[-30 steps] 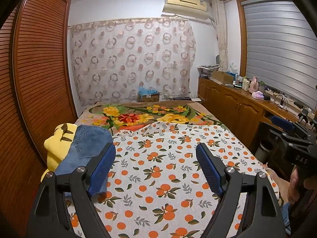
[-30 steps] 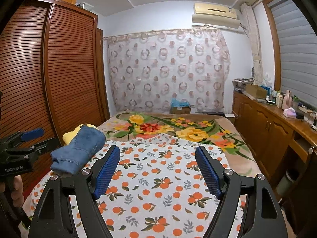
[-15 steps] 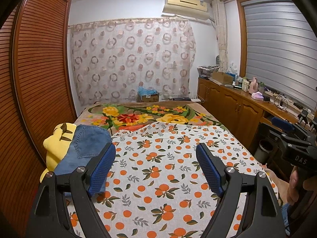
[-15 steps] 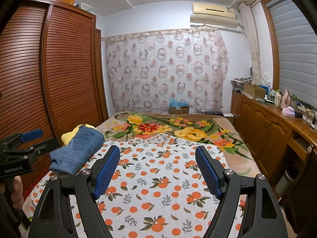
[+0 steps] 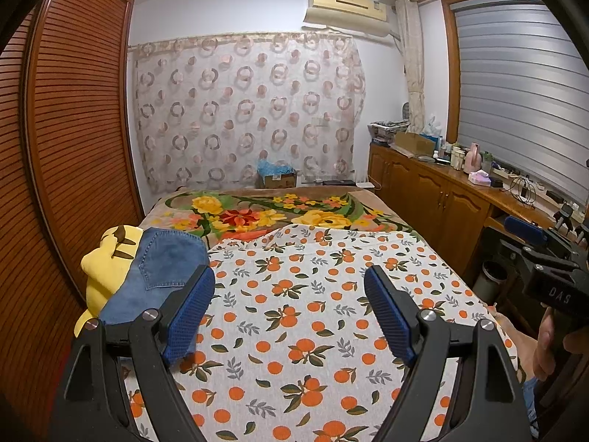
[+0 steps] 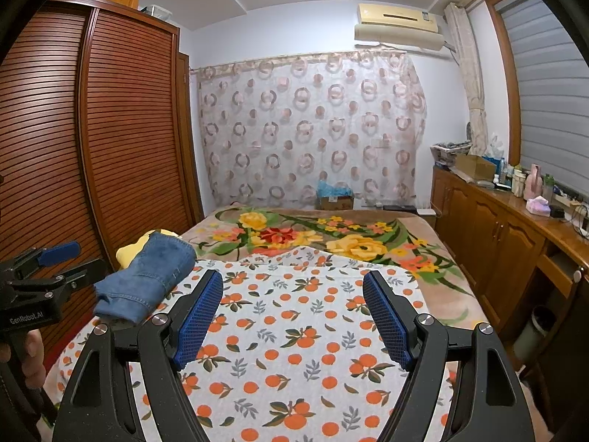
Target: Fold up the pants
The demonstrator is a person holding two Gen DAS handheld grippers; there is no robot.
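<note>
Between the wide-spread jaws of the left gripper (image 5: 289,313) and of the right gripper (image 6: 292,316), nothing is held; only the orange-print sheet (image 6: 294,331) is seen beneath. Further out, at the bed's left edge, the jeans (image 6: 147,280) are found already folded into a compact bundle, laid on a yellow plush toy (image 5: 106,258). The fold itself appears complete; no further move is settled by this scene.
</note>
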